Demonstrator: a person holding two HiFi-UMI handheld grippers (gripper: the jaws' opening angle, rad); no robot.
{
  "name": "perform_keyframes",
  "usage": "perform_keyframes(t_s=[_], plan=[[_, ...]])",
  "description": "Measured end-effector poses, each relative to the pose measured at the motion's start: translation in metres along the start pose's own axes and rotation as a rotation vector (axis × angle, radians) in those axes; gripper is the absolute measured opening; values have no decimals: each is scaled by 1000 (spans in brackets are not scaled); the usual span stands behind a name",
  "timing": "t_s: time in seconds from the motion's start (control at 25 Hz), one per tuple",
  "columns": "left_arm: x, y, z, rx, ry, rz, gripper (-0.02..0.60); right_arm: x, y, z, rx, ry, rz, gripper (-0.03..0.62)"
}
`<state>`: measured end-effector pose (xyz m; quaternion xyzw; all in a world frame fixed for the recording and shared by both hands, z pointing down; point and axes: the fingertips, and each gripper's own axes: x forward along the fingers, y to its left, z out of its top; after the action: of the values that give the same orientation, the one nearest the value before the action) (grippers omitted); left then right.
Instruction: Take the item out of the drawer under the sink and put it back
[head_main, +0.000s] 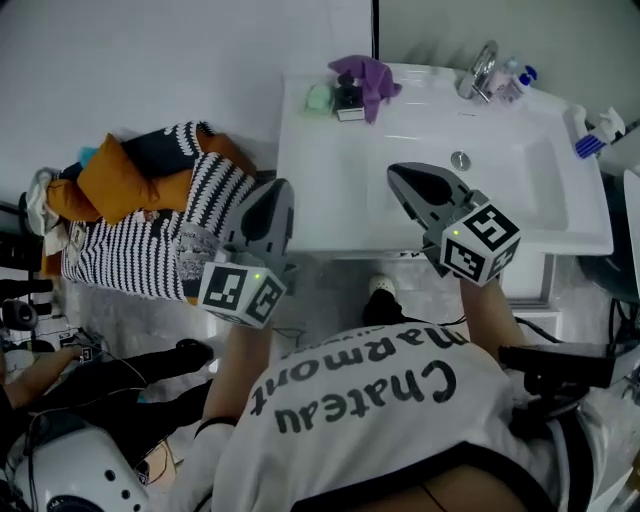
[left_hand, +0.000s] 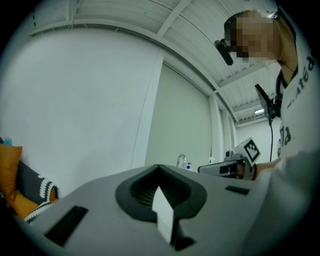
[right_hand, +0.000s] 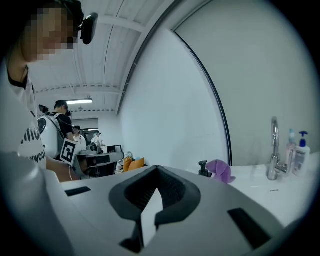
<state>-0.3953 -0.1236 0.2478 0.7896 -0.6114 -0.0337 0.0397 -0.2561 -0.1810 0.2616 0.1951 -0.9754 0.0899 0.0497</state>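
- Hiding below the white sink (head_main: 330, 190), the item taken from the drawer shows in no view; only a white cabinet front (head_main: 525, 285) peeks out under the basin's front rim, right of the frame's centre, and I cannot tell whether a drawer is open.
- The left gripper (head_main: 283, 185) sits left of centre in the head view, at the sink's left edge. Its jaws are pressed together with nothing between them.
- The right gripper (head_main: 392, 170) sits at the centre, over the front of the basin. Its jaws also meet at the tips, pinching nothing.
- Each gripper carries a marker cube, the left one (head_main: 240, 293) below the sink's rim and the right one (head_main: 480, 243) over its front edge.
- A round drain (head_main: 460, 159) lies in the basin just beyond the right gripper.
- At the top of the frame, on the sink's back ledge, a purple cloth (head_main: 366, 78) lies beside a pale green block (head_main: 319, 98); the tap (head_main: 480, 68) and small bottles (head_main: 515, 78) stand to the right.
- On the floor at the left edge lie a striped bag (head_main: 150, 240) and an orange cushion (head_main: 120, 180).
- The person's white lettered shirt (head_main: 370, 400) fills the bottom.
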Motion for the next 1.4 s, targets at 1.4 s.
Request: perform_keyframes(t_s=[1.4], plan=[[-137, -90, -18, 18, 24, -112, 9, -101, 128, -53, 3, 15, -105, 11]])
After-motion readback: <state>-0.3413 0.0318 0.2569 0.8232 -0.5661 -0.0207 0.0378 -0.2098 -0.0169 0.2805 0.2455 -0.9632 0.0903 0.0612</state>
